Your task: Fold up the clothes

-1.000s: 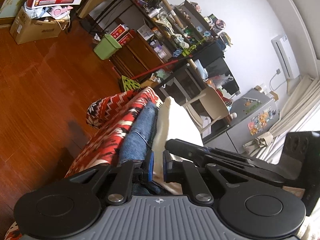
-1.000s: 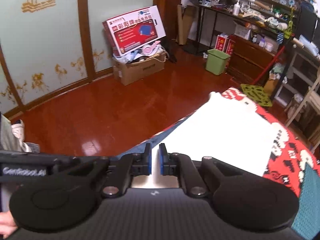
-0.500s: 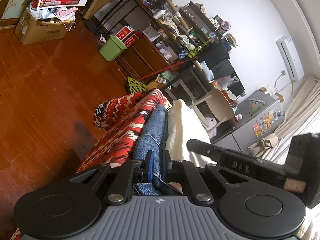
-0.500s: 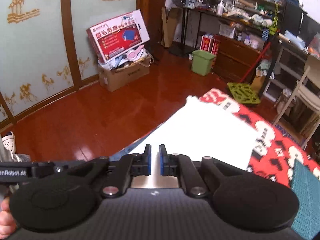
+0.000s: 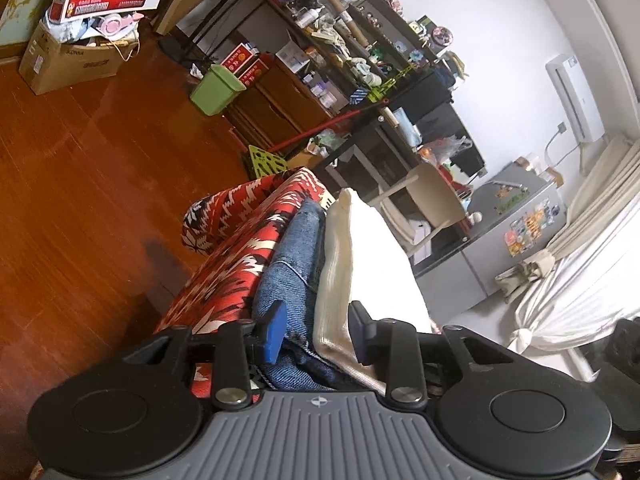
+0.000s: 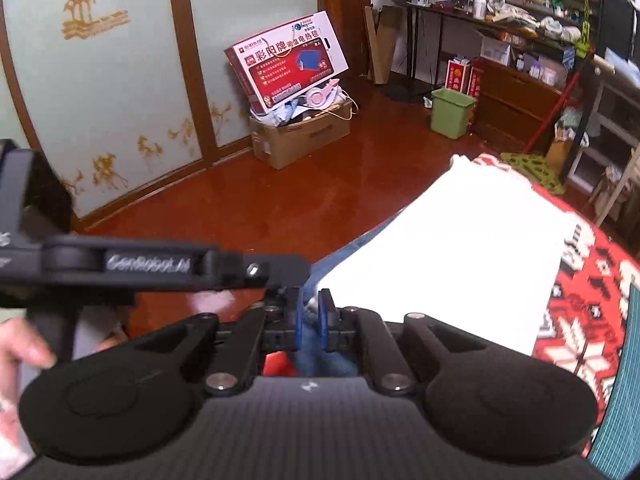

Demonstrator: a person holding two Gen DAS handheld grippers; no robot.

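A folded white garment lies on folded blue jeans, stacked on a red patterned cover. My left gripper is open, its blue pads on either side of the stack's near edge, jeans and white cloth between them. In the right wrist view the white garment fills the middle, with the jeans showing along its left edge. My right gripper has its pads nearly together with denim pinched in the narrow gap. The left gripper's body crosses this view, held by a hand.
Beyond the cover's edge lies a wooden floor. A green bin, a cardboard box and cluttered shelves line the walls. A chair and grey fridge stand behind the stack.
My left gripper has gone from shut to open around the stack's edge. In the right wrist view the left gripper's body has come up across the left side. The right gripper stays shut.
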